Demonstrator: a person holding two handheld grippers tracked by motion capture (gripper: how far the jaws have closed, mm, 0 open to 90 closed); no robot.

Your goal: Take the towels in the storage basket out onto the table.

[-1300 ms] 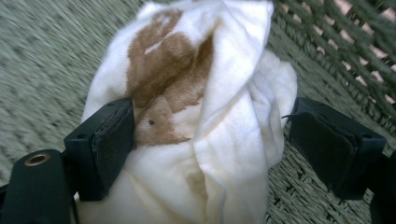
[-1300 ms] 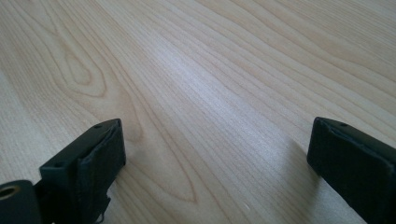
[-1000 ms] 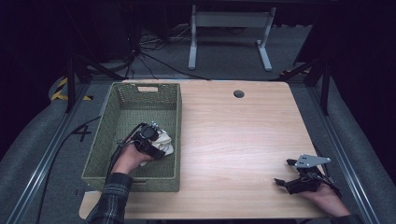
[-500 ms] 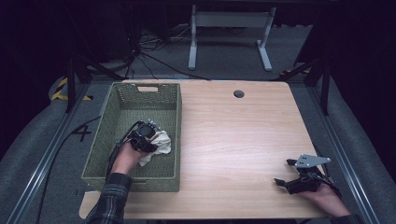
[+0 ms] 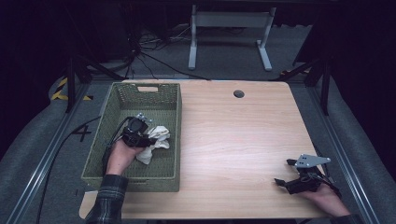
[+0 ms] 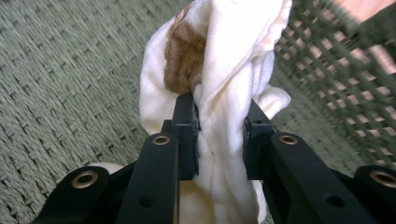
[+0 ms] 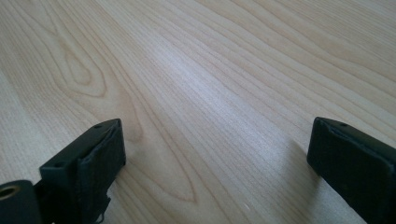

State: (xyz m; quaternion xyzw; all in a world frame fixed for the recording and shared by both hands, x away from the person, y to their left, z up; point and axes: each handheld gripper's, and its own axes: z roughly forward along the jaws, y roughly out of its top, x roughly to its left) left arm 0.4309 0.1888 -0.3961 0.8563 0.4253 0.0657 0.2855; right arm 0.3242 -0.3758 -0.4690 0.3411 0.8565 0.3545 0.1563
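Looking down from the high view: left tool (image 5: 148,138) deep in the green woven basket (image 5: 122,95), clamped on a crumpled white cloth (image 5: 154,142) and holding it just above the basket floor — probably the start of lifting it out onto the desk (image 5: 233,135). Nothing else to make out inside the basket. Right tool (image 5: 290,172) resting at the near right corner of the desk, well apart from the cloth, jaws spread, apparently parked until wanted.

Moving to the left gripper view: both black pads (image 6: 186,135) pressed into a bunched fold of the white cloth (image 6: 224,93), jaws having just been closing on it, fabric squeezed between them; a brown stain (image 6: 184,58) just above the grip. Hold taken low on the bundle, likely so the rest hangs free. Woven basket floor (image 6: 70,70) behind, lattice wall (image 6: 336,84) alongside.

Turning to the right gripper view: jaws wide apart over bare wood grain (image 7: 210,84) — nothing between them, nothing gripped.
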